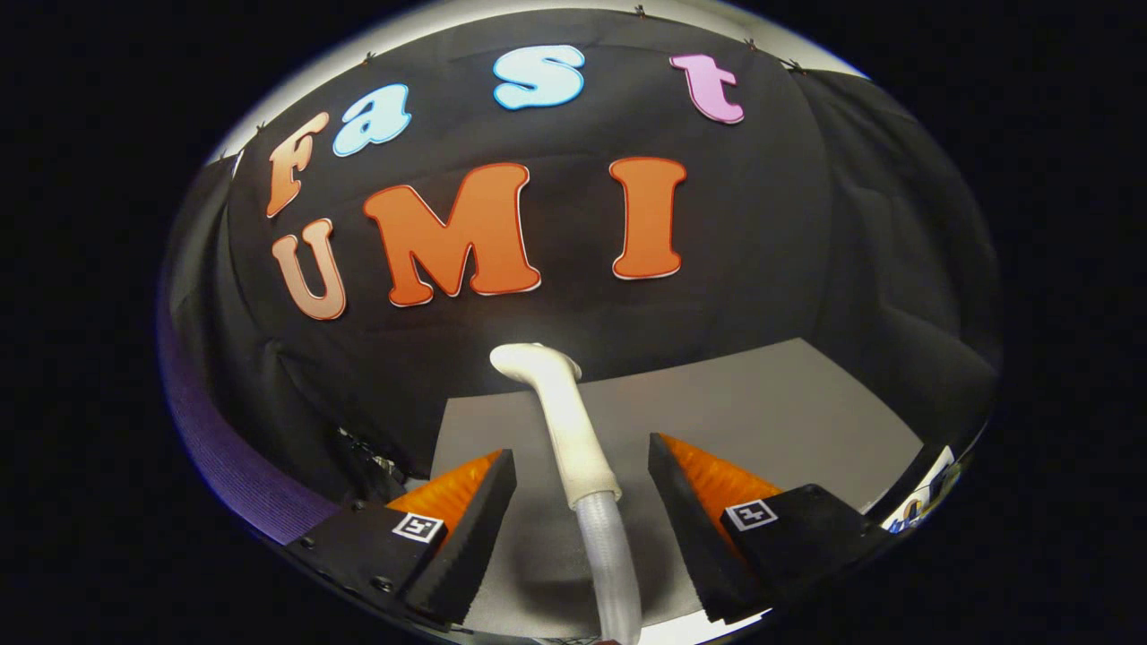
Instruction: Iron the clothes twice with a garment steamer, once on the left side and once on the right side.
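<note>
The garment steamer's white handle (569, 421) stands upright between my fingers, and its bent head (533, 358) points away to the left. A ribbed, translucent hose (609, 564) runs down from the handle toward me. My gripper (581, 448) is open. One finger (466, 528) is left of the handle and the other (690, 520) is right of it. A gap shows on each side, so neither finger touches the handle. The steamer rises over a grey tabletop (762, 403).
The booth's black cloth wall (762, 251) hangs close behind the table's far edge. A purple ribbed strip of fabric (233, 466) runs along the far left. Some white printed material (923, 493) lies off the table's right corner.
</note>
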`<action>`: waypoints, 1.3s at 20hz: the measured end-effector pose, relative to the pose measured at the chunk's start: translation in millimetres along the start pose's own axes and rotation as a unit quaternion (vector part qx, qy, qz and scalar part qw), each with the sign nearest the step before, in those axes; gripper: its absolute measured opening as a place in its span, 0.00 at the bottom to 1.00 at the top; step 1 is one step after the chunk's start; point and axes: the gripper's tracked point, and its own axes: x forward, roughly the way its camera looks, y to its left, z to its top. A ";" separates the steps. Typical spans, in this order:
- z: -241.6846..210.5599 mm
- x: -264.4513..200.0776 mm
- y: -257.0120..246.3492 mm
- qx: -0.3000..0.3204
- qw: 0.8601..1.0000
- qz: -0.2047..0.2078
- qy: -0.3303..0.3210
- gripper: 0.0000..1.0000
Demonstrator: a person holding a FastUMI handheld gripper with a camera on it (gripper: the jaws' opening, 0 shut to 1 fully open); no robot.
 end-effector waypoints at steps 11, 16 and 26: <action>-39.5 46.4 5.2 0.007 0.996 0.027 0.088 0.77; -45.9 50.4 0.9 0.021 0.994 0.027 0.108 0.53; -13.7 1.5 -0.7 0.050 0.998 0.009 0.040 0.43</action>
